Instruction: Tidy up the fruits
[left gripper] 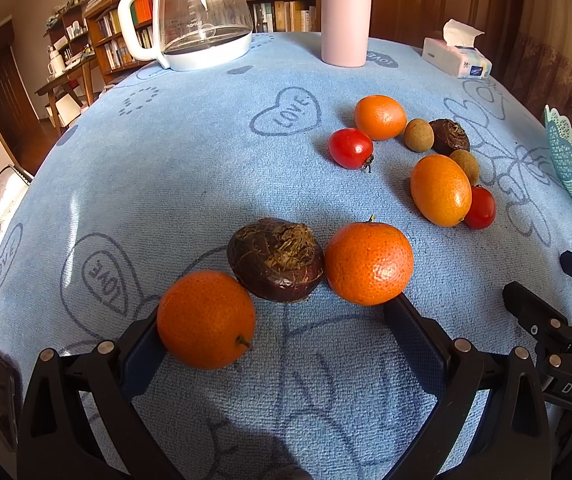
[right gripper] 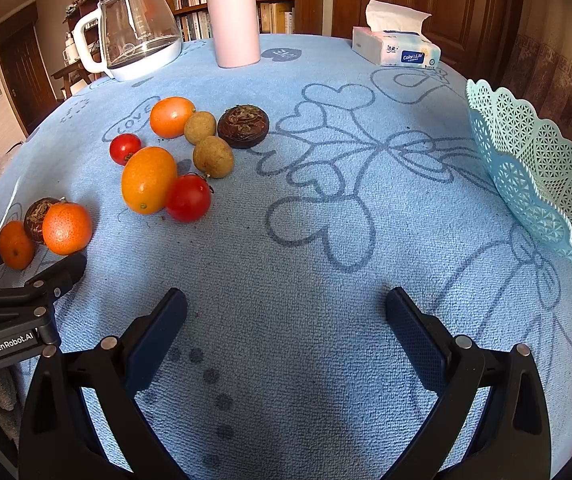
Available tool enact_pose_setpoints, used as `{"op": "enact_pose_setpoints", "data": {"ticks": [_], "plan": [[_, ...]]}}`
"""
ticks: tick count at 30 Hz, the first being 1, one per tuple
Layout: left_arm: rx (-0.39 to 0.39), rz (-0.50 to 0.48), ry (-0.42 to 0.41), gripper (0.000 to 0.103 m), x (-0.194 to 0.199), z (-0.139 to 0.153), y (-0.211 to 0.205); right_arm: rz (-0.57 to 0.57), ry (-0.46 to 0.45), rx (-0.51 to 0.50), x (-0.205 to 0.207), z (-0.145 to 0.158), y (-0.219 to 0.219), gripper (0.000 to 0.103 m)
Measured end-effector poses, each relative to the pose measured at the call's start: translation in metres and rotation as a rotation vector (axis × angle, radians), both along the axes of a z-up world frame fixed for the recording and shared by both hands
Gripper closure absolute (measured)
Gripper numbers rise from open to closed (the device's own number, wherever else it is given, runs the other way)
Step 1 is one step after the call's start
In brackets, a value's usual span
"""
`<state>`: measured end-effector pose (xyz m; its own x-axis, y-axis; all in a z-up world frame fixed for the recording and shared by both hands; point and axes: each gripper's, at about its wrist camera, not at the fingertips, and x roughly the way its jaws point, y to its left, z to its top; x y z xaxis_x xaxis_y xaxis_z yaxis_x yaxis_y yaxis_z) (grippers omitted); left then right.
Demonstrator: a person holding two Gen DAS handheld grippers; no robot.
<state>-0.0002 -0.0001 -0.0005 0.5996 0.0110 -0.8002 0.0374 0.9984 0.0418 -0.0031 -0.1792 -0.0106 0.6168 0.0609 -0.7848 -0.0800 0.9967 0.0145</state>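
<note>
**Fruit all on the cloth, basket not yet loaded**

The left gripper (left gripper: 281, 320) hangs low over the table (left gripper: 189, 152) with its jaws spread wide and nothing held. A small orange (left gripper: 205, 319) sits against the inner face of its left finger, a second orange (left gripper: 368, 263) sits at the tip of its right finger, and a dark brown water chestnut (left gripper: 275, 259) lies between the two, just ahead of the gap. The right gripper (right gripper: 286, 308) is likewise wide open and empty, hovering over a bare stretch of the blue cloth, well apart from any fruit.

Further out lies the second cluster: an oval orange (right gripper: 148, 180) touching a cherry tomato (right gripper: 187, 197), another tomato (right gripper: 125, 148), two tan longans (right gripper: 213, 157), a rounder orange (right gripper: 171, 117) and another water chestnut (right gripper: 243, 120).

The pale blue lattice basket (right gripper: 534, 168) stands at the table's right edge, tilted, and no fruit is visible in it. By my reading the sorting has barely begun; every piece remains to be moved.

Room is generous between the clusters and the basket. The basket overhangs the right edge, so a nudge could tip it. A glass kettle (right gripper: 133, 28), a pink flask (right gripper: 233, 12) and a tissue pack (right gripper: 396, 48) line the far side, out of the way.
</note>
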Motion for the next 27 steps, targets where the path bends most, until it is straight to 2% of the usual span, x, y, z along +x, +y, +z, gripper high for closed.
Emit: {"op": "enact_pose_setpoints", "data": {"ticks": [27], "plan": [[0.011, 0.008, -0.001, 0.005, -0.0007, 0.0, -0.002, 0.001, 0.001, 0.01, 0.0005, -0.0005, -0.0007, 0.002]]}}
